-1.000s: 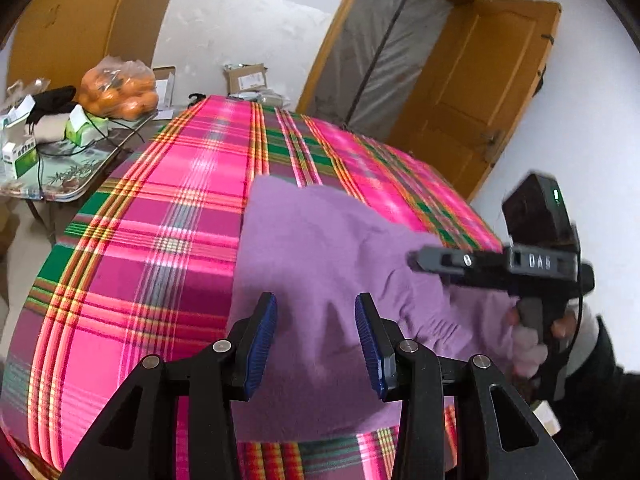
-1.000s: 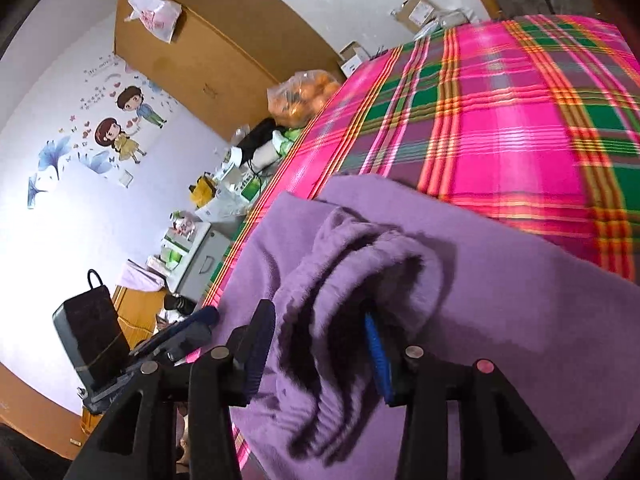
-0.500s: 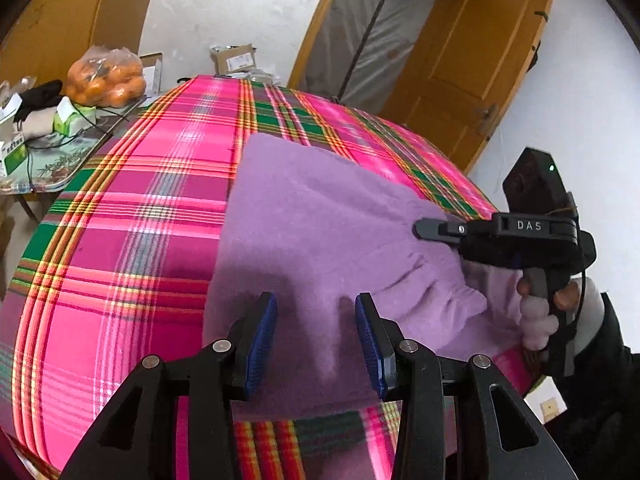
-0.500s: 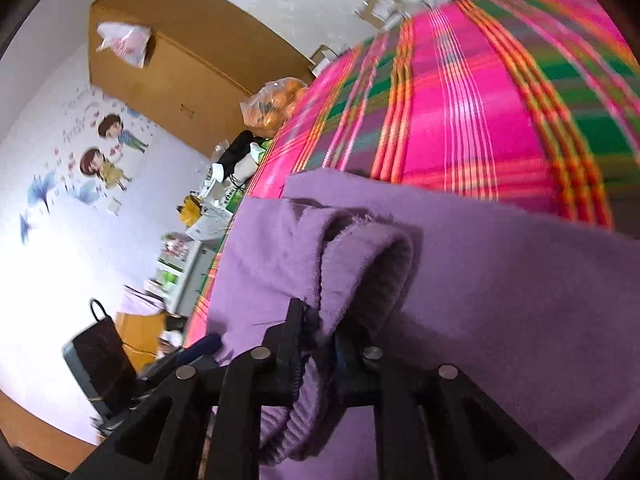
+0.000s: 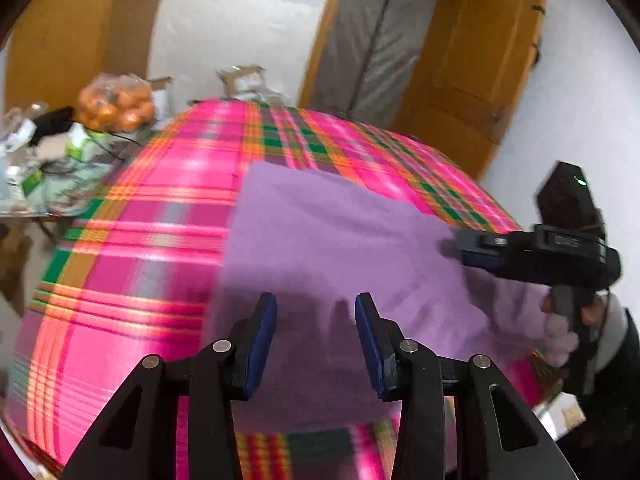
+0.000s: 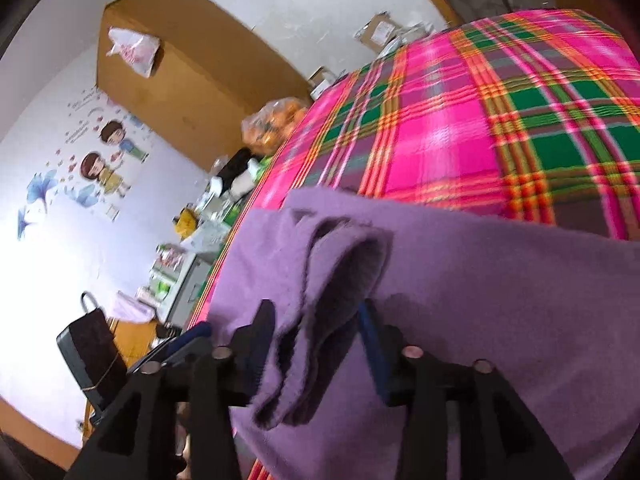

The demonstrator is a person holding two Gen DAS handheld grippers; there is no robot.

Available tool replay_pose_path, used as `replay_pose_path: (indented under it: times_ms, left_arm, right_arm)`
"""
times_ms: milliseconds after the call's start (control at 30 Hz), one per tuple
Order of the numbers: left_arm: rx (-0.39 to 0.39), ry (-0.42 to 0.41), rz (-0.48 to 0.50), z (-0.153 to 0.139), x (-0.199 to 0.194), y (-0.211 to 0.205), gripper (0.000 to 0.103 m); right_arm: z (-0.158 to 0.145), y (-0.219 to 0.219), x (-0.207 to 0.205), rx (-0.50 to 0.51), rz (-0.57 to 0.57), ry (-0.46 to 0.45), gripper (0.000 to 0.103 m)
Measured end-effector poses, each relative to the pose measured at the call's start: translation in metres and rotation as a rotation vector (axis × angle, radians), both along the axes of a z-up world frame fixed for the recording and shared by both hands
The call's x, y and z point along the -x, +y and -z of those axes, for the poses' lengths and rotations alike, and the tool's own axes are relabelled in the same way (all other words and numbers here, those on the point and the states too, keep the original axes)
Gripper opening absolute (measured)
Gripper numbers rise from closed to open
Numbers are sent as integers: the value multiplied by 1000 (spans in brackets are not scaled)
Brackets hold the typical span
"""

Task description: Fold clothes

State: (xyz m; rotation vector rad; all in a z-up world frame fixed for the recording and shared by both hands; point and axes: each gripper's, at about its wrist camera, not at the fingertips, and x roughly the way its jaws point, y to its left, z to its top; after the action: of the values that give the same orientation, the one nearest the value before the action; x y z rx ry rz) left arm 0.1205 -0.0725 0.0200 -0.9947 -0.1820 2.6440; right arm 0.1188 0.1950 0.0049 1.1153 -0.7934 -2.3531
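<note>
We see one purple garment (image 5: 328,248) spread on one plaid-covered surface (image 5: 160,216), with two grippers at it.

The garment lies flat across the near half of the pink, green and orange plaid cloth, its near edge hanging over the rim. Our left gripper (image 5: 316,336) hovers just above the purple fabric, jaws wide apart and holding nothing. Our right gripper (image 6: 316,340) has its jaws spread too, with one bunched fold of the garment (image 6: 340,276) standing between them; we cannot tell whether the pads touch it. One bag of oranges (image 5: 116,102) sits on one cluttered side bench (image 5: 60,196) to the left, and one wooden door (image 5: 476,64) stands open behind.
</note>
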Motion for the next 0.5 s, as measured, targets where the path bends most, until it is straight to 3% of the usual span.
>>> replay_pose_path:
  times_ms: [100,300,500]
  left_arm:
    - [23,1,-40,1,3,-6,42]
    - [61,-7,-24,12,0,-4,42]
    - [37,-7,-28,9,1,-8,42]
  right_arm:
    - [4,2,10,-10,16,-9,54]
    - [10,-9,30,-43,8,-22,55]
    - [8,-10,38,-46,18,-41,55]
